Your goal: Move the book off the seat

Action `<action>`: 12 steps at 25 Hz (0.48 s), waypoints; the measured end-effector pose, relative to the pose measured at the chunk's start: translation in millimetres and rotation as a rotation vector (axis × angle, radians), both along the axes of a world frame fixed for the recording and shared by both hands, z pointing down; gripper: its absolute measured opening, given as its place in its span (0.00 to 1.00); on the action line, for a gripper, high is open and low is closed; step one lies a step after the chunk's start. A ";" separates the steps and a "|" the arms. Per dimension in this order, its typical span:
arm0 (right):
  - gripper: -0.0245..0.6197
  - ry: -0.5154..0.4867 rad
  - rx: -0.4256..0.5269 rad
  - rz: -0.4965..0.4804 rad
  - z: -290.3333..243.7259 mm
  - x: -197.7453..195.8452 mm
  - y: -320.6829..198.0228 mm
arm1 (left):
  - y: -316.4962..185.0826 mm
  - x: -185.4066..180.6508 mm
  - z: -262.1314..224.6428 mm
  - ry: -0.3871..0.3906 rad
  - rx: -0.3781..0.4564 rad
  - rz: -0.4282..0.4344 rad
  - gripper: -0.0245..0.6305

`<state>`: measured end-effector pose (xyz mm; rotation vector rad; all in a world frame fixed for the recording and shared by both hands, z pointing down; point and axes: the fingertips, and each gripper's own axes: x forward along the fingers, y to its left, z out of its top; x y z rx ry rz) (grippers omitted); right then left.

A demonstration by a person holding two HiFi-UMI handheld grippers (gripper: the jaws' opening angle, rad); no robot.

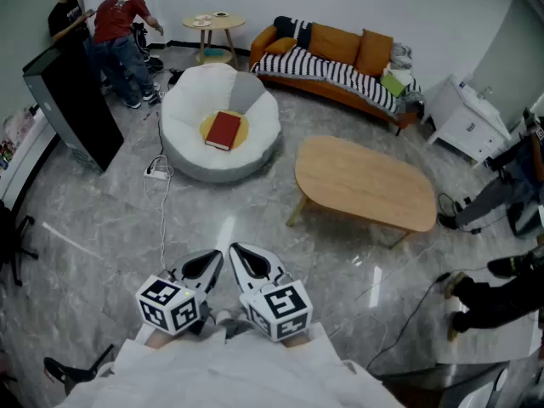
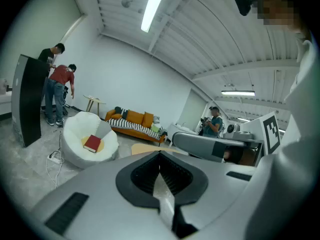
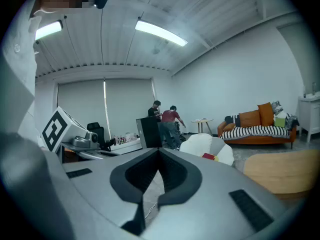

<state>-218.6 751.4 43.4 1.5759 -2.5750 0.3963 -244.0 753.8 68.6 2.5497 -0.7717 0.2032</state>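
A red book [image 1: 223, 131] lies flat on a yellow pad in the hollow of a white beanbag seat [image 1: 183, 126] across the floor. Both grippers are held close to the body at the bottom of the head view, far from the seat. My left gripper [image 1: 208, 264] is shut with nothing in it, and my right gripper [image 1: 249, 262] beside it is shut and empty too. In the left gripper view the book [image 2: 92, 143] shows small beyond the closed left gripper [image 2: 160, 155]. In the right gripper view the book [image 3: 208, 156] peeks past the closed right gripper [image 3: 160, 150].
A wooden coffee table [image 1: 365, 181] stands right of the seat. An orange sofa [image 1: 336, 58] with a striped blanket lines the back wall. A power strip and cable [image 1: 157, 172] lie on the floor left of the seat. Two people [image 1: 119, 24] stand by a black panel [image 1: 72, 100].
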 end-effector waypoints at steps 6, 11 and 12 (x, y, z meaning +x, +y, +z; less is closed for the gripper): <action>0.05 0.004 -0.003 -0.006 4.5 -2.6 3.1 | 1.5 -5.0 2.4 -0.012 0.016 -0.011 0.05; 0.06 0.001 -0.007 -0.010 5.3 -4.6 2.1 | 2.6 -4.2 1.9 -0.014 0.020 -0.008 0.05; 0.05 0.000 -0.008 -0.011 5.1 -4.8 1.3 | 1.6 -4.0 1.8 -0.013 0.018 -0.010 0.05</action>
